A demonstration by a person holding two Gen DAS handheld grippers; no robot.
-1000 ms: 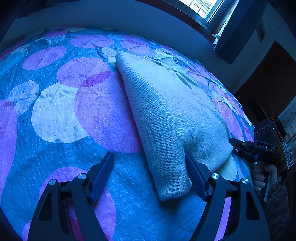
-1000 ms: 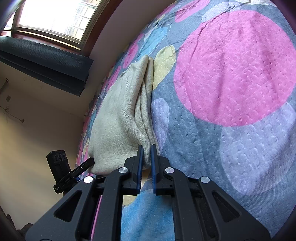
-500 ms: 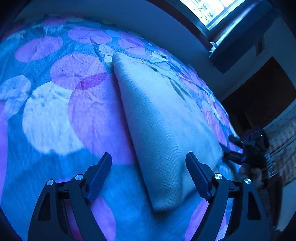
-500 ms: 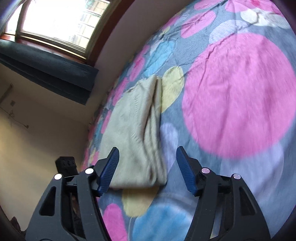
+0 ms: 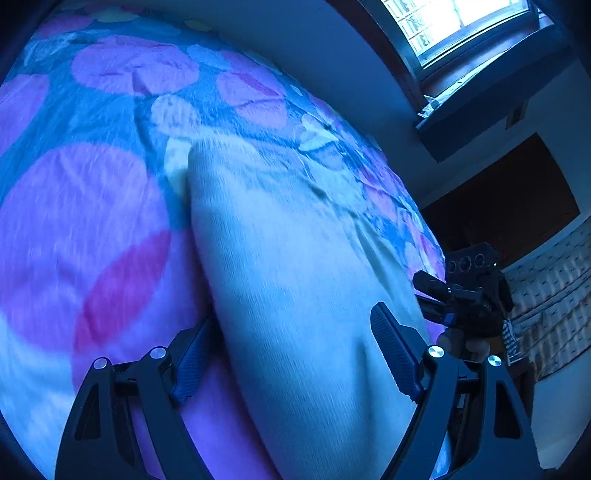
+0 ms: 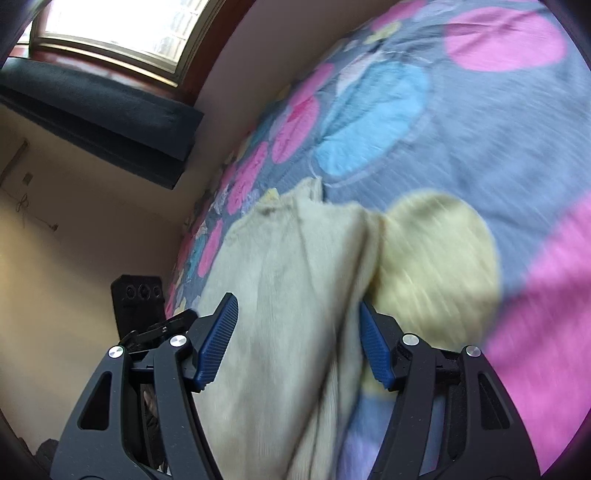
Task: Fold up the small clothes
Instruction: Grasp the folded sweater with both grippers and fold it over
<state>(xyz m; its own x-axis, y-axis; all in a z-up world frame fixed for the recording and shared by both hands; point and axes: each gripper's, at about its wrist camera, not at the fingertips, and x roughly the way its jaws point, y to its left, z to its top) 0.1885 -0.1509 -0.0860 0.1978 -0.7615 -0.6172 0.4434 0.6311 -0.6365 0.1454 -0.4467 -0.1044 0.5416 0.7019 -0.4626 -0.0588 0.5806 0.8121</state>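
A cream knit garment (image 5: 295,266), folded into a long strip, lies on a bedspread with pink, blue and yellow circles (image 5: 85,229). My left gripper (image 5: 291,350) is open and straddles the strip's near part, one finger on each side. My right gripper (image 6: 299,339) is open over the same garment (image 6: 288,295) from the opposite side, its fingers either side of the folded layers. The right gripper also shows in the left wrist view (image 5: 469,299), and the left gripper in the right wrist view (image 6: 147,314). Both views are motion-blurred.
A wall with a window (image 5: 465,26) and a dark ledge (image 6: 99,110) runs along the bed's far side. A dark doorway or cupboard (image 5: 509,206) stands beyond the bed's corner. The bed edge (image 6: 192,240) drops off near the wall.
My right gripper has opened and let go of the garment's edge. Both grippers have moved forward along the garment, which now fills more of each view.
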